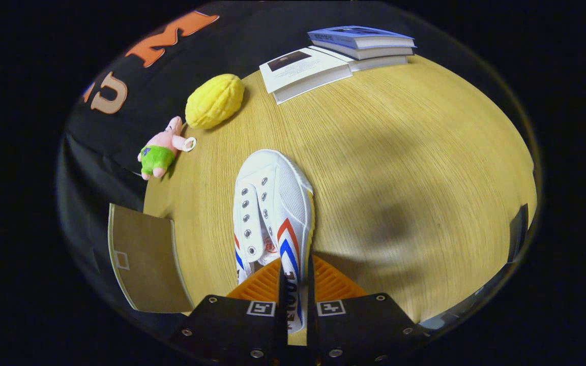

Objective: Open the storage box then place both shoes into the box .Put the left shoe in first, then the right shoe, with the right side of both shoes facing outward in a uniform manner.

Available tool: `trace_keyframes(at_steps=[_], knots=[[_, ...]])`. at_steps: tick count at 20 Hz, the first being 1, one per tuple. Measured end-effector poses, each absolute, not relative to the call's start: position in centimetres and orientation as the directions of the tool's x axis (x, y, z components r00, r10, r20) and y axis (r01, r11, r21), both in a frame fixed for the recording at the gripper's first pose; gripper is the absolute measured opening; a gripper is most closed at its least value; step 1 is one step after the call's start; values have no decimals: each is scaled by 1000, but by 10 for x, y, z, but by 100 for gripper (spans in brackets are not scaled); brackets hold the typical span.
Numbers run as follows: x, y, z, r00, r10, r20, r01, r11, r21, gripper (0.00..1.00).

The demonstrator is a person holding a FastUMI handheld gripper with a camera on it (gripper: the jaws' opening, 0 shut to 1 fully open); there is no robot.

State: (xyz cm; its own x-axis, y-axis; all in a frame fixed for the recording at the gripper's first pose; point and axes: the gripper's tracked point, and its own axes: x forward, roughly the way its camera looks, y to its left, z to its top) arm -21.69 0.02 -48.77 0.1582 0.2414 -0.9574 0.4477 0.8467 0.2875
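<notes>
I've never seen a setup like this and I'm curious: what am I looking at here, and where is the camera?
The camera rides on hand-held tongs that a person carries, looking forward along the two fingers. Those fingers pinch the side wall of a white shoe with red and blue stripes, toe pointing away. It sits over a wooden table. Beyond lie a pink plush toy, a yellow toy and some books. Beside the shoe is a clear panel, possibly the storage box.

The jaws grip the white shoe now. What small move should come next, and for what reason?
Probably lift the shoe off the table and carry it toward the clear panel beside it: the gripper already pinches the shoe's side wall between both jaws.
</notes>
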Motion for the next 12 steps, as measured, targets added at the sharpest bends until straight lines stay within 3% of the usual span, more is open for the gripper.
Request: trace_keyframes(at_steps=[6,12], knots=[[-179,61,-443,229,354,-907,435,796,421,12],[-125,133,-376,323,425,-846,293,804,517,12]])
